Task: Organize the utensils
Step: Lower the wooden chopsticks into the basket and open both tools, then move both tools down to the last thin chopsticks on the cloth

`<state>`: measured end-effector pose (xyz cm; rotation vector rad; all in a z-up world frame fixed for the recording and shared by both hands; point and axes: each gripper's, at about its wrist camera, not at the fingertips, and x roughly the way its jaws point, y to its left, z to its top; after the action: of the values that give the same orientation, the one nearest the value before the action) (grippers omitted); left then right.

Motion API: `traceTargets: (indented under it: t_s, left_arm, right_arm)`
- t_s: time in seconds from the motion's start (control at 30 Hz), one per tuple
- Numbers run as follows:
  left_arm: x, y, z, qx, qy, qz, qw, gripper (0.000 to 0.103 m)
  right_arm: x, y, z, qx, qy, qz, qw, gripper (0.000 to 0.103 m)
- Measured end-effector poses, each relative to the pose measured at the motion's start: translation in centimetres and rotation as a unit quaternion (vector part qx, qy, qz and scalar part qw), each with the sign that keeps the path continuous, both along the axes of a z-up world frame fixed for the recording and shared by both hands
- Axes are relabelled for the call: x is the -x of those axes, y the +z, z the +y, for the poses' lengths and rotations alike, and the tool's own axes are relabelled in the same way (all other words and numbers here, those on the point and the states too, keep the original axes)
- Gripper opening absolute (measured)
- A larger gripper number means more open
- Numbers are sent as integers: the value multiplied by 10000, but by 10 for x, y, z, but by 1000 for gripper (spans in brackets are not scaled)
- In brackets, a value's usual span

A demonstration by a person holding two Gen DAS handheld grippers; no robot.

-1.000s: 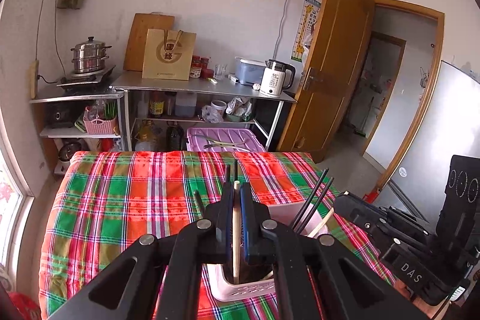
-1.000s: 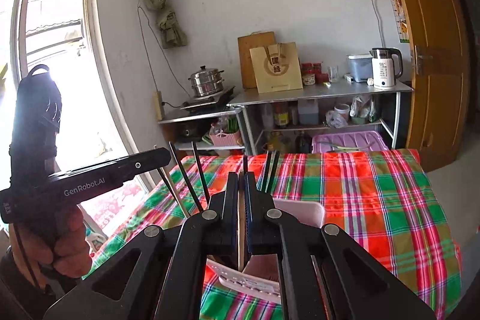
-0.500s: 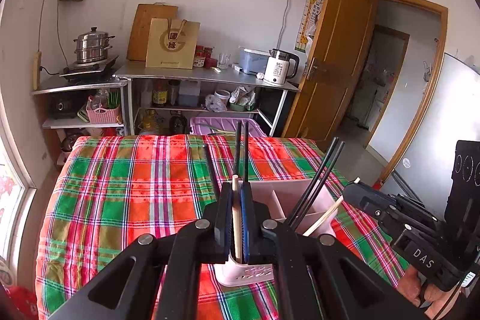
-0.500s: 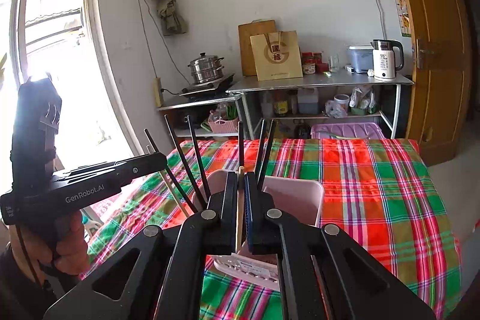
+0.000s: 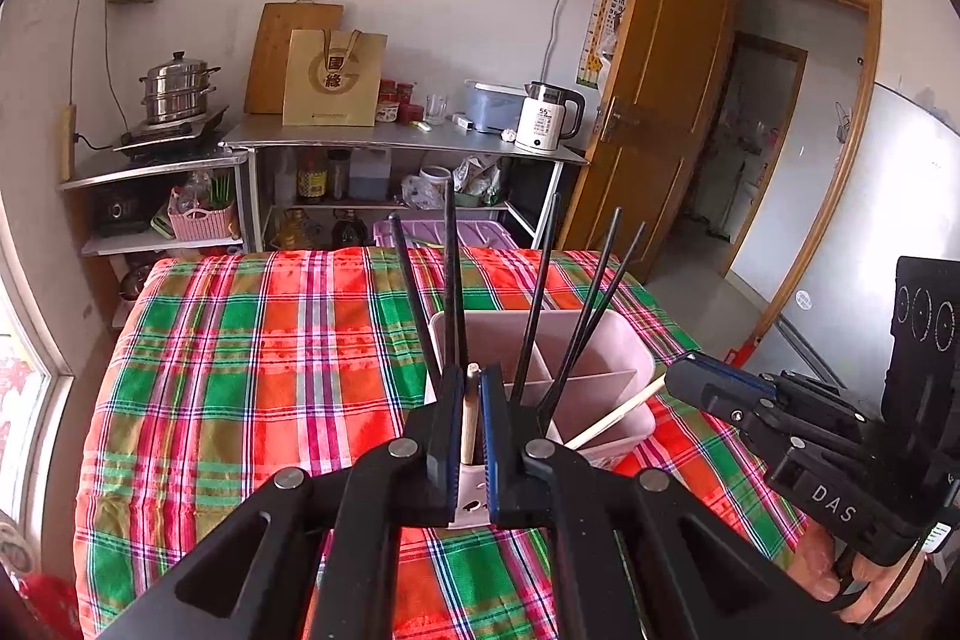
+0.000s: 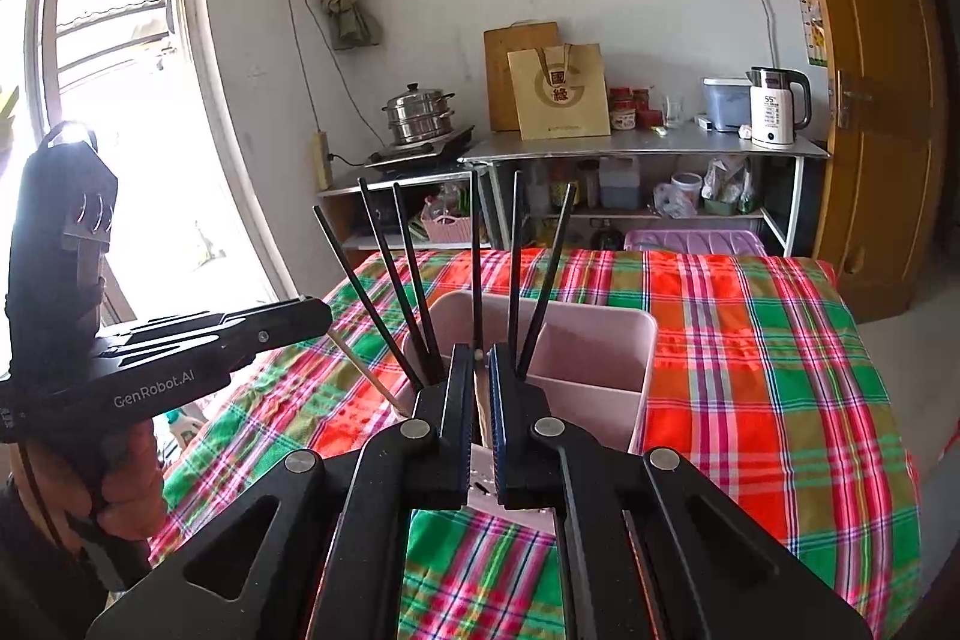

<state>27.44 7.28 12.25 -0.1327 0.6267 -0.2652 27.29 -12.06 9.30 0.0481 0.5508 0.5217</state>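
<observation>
A pink divided utensil holder (image 5: 600,340) (image 6: 600,340) stands on the plaid tablecloth, with several black chopsticks (image 5: 540,292) (image 6: 390,280) leaning in it. My left gripper (image 5: 473,376) is shut on a light wooden chopstick (image 5: 470,412), held upright over the holder's near compartment. My right gripper (image 6: 478,355) is shut on another wooden chopstick (image 6: 479,403) above the holder. In the left wrist view the right gripper (image 5: 690,376) holds its wooden stick (image 5: 612,415) slanting into the holder. In the right wrist view the left gripper (image 6: 312,319) holds its stick (image 6: 366,376).
The plaid-covered table (image 5: 252,370) stretches left and far of the holder. A steel shelf (image 5: 390,139) with a kettle (image 5: 549,118), paper bag and steamer pot (image 5: 177,85) stands against the back wall. An open wooden door (image 5: 666,70) is at the right.
Both grippers have risen and tilted down, so the holder and its black chopsticks show more fully. Each still grips its wooden chopstick.
</observation>
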Motion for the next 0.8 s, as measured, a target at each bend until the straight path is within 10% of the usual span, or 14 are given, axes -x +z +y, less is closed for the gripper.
traceTargets:
  t_s: [0.4, 0.8]
  left_arm:
    - [72, 11, 11, 43, 88, -466, 9989, 17]
    - [158, -42, 1, -273, -73, -320, 9991, 20]
  right_arm:
    - [52, 11, -26, -101, 32, -227, 9997, 16]
    - [119, -27, -68, -185, -148, 115, 9997, 16]
